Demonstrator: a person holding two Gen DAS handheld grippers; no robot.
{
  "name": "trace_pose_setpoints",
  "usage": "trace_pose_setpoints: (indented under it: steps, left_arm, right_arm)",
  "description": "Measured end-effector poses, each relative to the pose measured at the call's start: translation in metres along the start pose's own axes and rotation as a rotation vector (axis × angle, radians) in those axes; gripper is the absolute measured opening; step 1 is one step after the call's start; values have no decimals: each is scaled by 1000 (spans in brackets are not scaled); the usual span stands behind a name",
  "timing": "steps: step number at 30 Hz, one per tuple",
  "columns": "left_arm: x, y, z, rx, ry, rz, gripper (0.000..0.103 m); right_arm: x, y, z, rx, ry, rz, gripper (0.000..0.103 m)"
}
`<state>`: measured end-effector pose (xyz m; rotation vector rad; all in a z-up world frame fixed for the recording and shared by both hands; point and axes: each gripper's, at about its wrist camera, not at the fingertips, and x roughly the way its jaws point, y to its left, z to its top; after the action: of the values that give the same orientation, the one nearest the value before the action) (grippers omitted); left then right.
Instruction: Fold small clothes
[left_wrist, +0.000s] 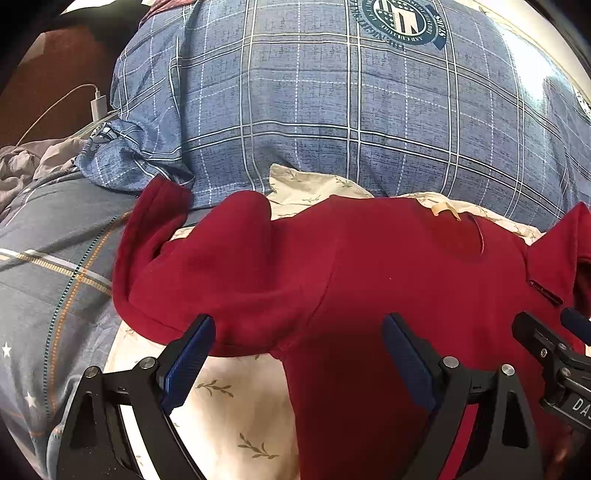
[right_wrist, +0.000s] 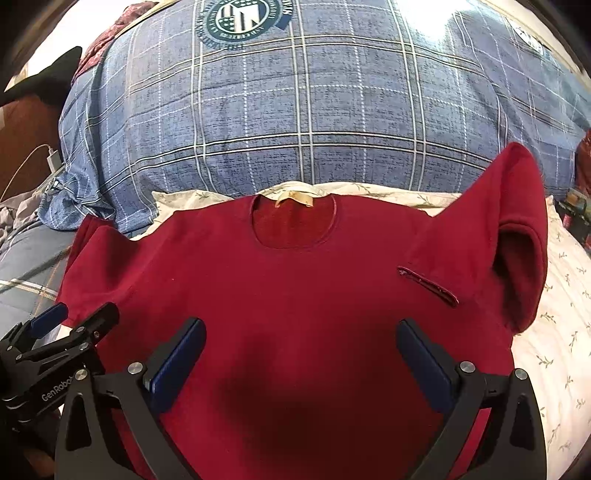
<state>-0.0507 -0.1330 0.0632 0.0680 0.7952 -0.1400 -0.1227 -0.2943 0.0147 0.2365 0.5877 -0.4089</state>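
Garment: a small red top (right_wrist: 295, 295) lies spread, front up, across the lower middle of both frames; its round neckline with a pale label (right_wrist: 293, 199) sits at centre in the right wrist view; a slit pocket (right_wrist: 428, 286) shows right of centre.
Sleeves: one sleeve (right_wrist: 517, 236) stands up at the right of the right wrist view, cuff open; the other (left_wrist: 166, 251) lies rumpled at centre left of the left wrist view.
Surface: a cream leaf-print sheet (left_wrist: 229, 406) under the top; a blue plaid pillow (left_wrist: 332, 110) fills the upper frame behind it.
Left gripper (left_wrist: 297, 356): fingers wide apart, holding nothing; one blue pad (left_wrist: 188, 363) near the sleeve's lower edge, the other over the body.
Right gripper (right_wrist: 301, 363): fingers likewise spread and empty over the top's lower body.
Margin: a white charger and cable (left_wrist: 98, 103) at upper left.
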Motion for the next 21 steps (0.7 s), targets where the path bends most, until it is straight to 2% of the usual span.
trace_pose_setpoints:
  steps: [9,21]
  left_arm:
    - [0,1,0,0,1,-10,92]
    - [-5,1,1,9,-30,22,92]
  right_arm:
    - [0,-6,-1,7,16,-9,102]
    - [1,8,10,-37,7,-6,102]
